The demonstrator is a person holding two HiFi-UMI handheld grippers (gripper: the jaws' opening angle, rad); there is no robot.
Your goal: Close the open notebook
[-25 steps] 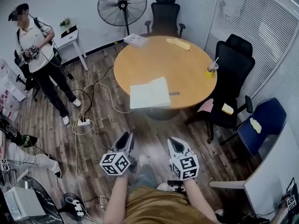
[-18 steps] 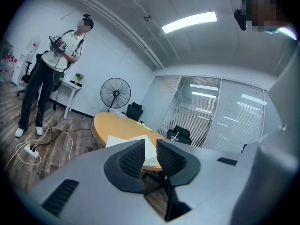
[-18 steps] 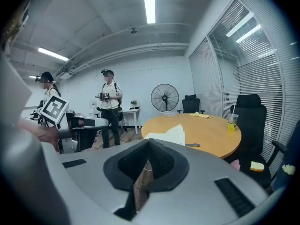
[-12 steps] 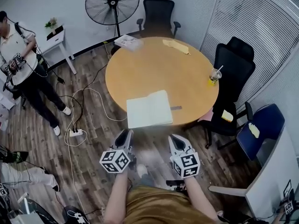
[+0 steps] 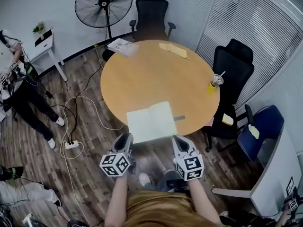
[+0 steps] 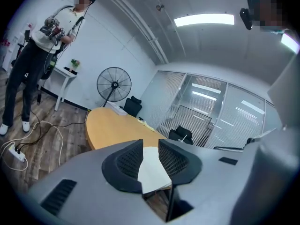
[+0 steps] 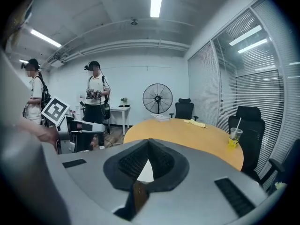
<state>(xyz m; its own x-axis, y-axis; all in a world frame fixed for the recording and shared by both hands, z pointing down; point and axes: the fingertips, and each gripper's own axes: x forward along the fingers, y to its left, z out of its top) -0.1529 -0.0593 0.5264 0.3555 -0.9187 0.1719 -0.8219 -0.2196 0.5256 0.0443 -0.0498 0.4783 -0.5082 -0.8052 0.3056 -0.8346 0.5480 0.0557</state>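
I bring both grippers near the round table (image 5: 156,74), where the open notebook (image 5: 151,121) lies flat at its near edge. My left gripper (image 5: 125,138) has jaws apart, just opening, with nothing between them. My right gripper (image 5: 182,141) has jaws closed, empty.

Even, fairly bright indoor light falls from the ceiling strip lamps (image 6: 204,19), which burn out to white glare in both gripper views, while the bench (image 5: 156,74) shows only a mild sheen and the pale notebook (image 5: 151,121) keeps its tone; shadows are soft and faint. The head view is slightly soft and bends at its edges (the blinds (image 5: 246,27) curve). Both gripper views are strongly fisheyed, with black corners and a blurred near foreground.
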